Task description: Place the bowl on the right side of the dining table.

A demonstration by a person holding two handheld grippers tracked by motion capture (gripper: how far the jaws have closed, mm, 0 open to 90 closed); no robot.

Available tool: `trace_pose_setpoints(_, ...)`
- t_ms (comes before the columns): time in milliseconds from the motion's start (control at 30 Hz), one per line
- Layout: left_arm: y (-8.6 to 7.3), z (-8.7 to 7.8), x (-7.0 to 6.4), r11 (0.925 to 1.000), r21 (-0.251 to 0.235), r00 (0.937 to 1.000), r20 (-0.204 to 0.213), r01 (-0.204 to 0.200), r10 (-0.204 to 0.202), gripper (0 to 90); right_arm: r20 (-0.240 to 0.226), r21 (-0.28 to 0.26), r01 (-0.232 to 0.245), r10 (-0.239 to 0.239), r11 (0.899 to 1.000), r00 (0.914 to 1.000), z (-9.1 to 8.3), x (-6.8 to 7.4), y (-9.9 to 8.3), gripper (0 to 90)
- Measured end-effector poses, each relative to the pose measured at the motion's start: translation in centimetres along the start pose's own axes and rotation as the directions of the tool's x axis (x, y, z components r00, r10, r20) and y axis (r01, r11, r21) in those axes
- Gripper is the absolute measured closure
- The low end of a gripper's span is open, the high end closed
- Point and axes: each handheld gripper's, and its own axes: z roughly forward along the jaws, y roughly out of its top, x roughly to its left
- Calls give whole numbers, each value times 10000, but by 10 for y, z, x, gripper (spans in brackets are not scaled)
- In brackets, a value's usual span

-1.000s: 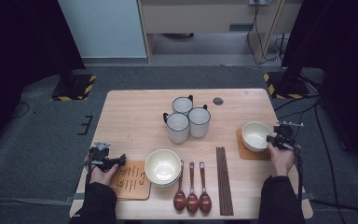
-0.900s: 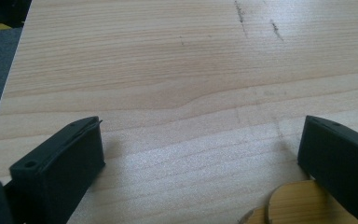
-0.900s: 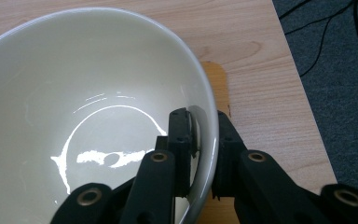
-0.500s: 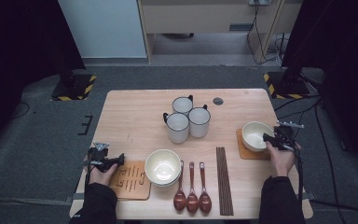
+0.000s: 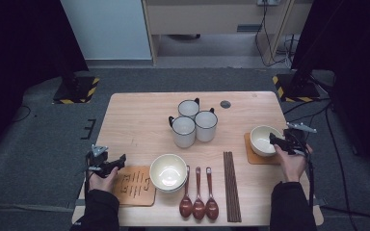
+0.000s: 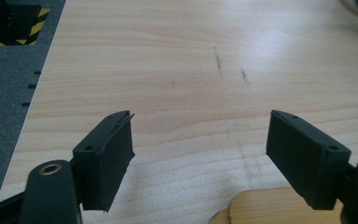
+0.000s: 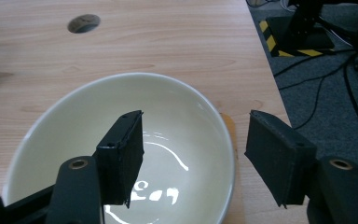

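A cream bowl (image 5: 261,139) (image 7: 74,140) sits on a wooden coaster (image 5: 257,157) at the table's right side. My right gripper (image 5: 273,140) (image 7: 196,119) is open and straddles the bowl's near rim, one jaw over the inside and the other outside it, not closed on it. My left gripper (image 5: 120,160) (image 6: 200,116) is open at the table's front left, just above bare wood, with nothing between its jaws. A second wooden coaster (image 5: 135,185) (image 6: 261,207) lies right beside it.
A stack of cream bowls (image 5: 168,172) stands at front centre. To its right lie three brown spoons (image 5: 198,202) and dark chopsticks (image 5: 231,185). Three white mugs (image 5: 192,122) cluster mid-table, with a cable hole (image 5: 225,104) behind them.
My right gripper has edged slightly left onto the bowl's rim. The left gripper has stayed where it was.
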Motion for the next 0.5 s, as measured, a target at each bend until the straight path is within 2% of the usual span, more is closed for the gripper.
trace_pose_setpoints(167, 4, -9, -4, 9991, -417, 9993, 357, 108, -94, 241, -155, -303, 244, -249, 9992, 9996, -10, 7, 1, 332)
trace_pose_setpoints(333, 8, -16, -7, 9963, -829, 9975, 680, 244, -188, 243, -565, -667, 511, -549, 9965, 9969, -20, 15, 4, 306)
trace_pose_setpoints(500, 13, -25, -11, 9920, -1222, 9949, 988, 307, -187, 248, -803, -814, 784, -849, 9936, 9931, -28, 23, 5, 284)
